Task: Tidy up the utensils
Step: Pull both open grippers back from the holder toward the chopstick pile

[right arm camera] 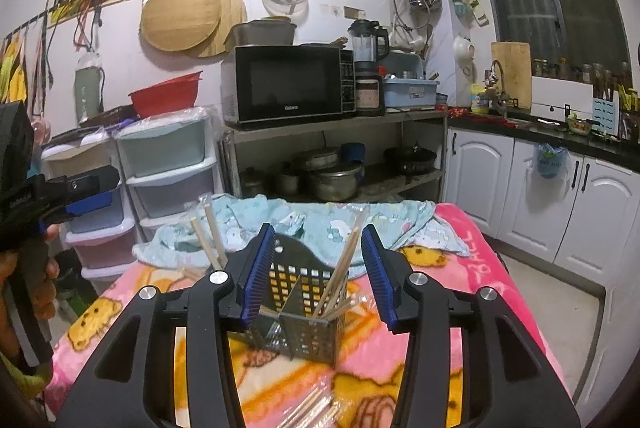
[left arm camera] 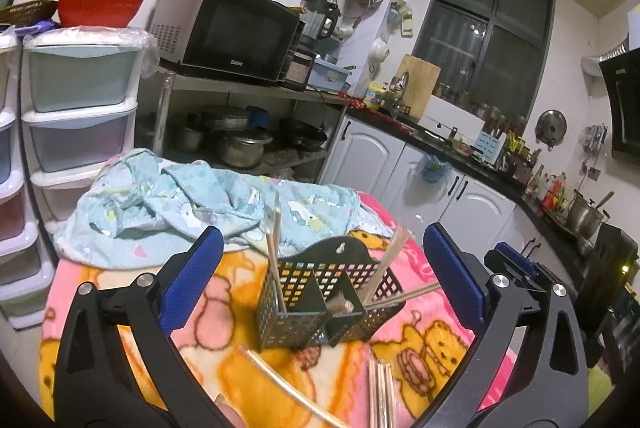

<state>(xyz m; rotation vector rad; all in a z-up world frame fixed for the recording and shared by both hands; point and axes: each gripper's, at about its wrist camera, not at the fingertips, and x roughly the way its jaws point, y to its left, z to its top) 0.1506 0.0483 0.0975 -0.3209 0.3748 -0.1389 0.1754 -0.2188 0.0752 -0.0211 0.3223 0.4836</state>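
Note:
A black perforated utensil holder [left arm camera: 324, 298] with compartments stands on the pink cartoon blanket [left arm camera: 224, 352]. Wooden chopsticks [left arm camera: 274, 248] stand in its left compartment and more chopsticks [left arm camera: 386, 266] lean out of the right one. Loose wrapped chopsticks [left arm camera: 382, 398] lie on the blanket in front of it. My left gripper [left arm camera: 322, 268] is open and empty, its jaws wide on either side of the holder. My right gripper [right arm camera: 320, 268] is open and empty above the holder [right arm camera: 304, 312], with chopsticks [right arm camera: 344, 268] between its jaws. Loose chopsticks [right arm camera: 308, 408] lie below it.
A light blue patterned cloth [left arm camera: 192, 207] lies crumpled at the table's far side. Plastic drawers [left arm camera: 76, 115] stand to the left, a shelf with a microwave [left arm camera: 236, 27] and pots behind, white cabinets [right arm camera: 560, 195] to the right. The left gripper shows in the right wrist view [right arm camera: 84, 199].

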